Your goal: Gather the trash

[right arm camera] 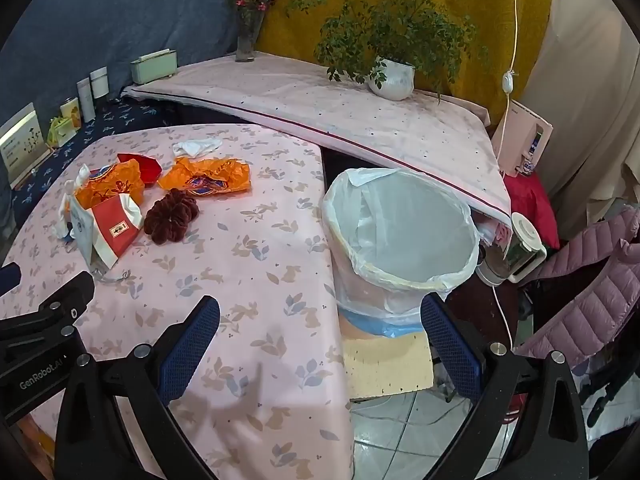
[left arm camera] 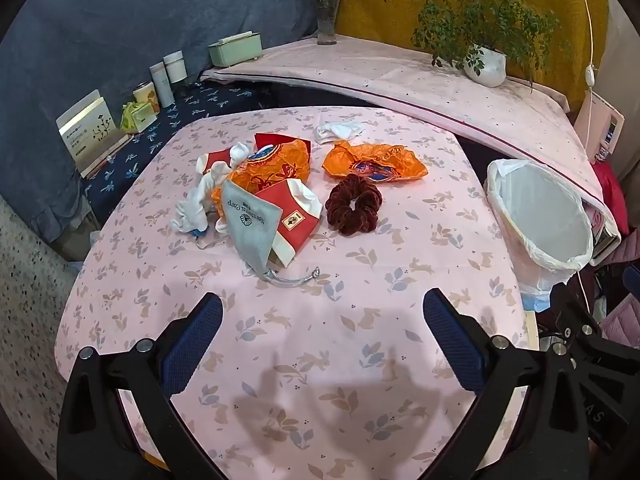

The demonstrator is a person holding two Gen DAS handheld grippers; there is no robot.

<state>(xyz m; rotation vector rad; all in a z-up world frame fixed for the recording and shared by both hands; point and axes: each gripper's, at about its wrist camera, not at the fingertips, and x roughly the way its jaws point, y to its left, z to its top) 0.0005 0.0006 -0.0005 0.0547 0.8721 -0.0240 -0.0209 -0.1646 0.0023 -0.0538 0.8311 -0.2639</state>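
A pile of trash lies on the pink table [left arm camera: 360,280]: orange wrappers [left arm camera: 376,162], a red box [left arm camera: 296,220], a grey pouch [left arm camera: 250,220], white crumpled tissue [left arm camera: 196,204] and a dark red scrunchie [left arm camera: 353,204]. A bin with a white liner [left arm camera: 540,216] stands off the table's right edge. My left gripper [left arm camera: 322,320] is open and empty above the near table, short of the pile. My right gripper [right arm camera: 320,324] is open and empty over the table's right edge, beside the bin [right arm camera: 404,232]. The pile also shows in the right wrist view [right arm camera: 120,208].
A shelf covered in pink cloth [left arm camera: 400,76] runs behind, with a potted plant [left arm camera: 486,64], a flower vase [left arm camera: 327,20] and a green box [left arm camera: 235,50]. Jars and cards [left arm camera: 164,80] line the left ledge. A pink jacket [right arm camera: 588,280] lies at right.
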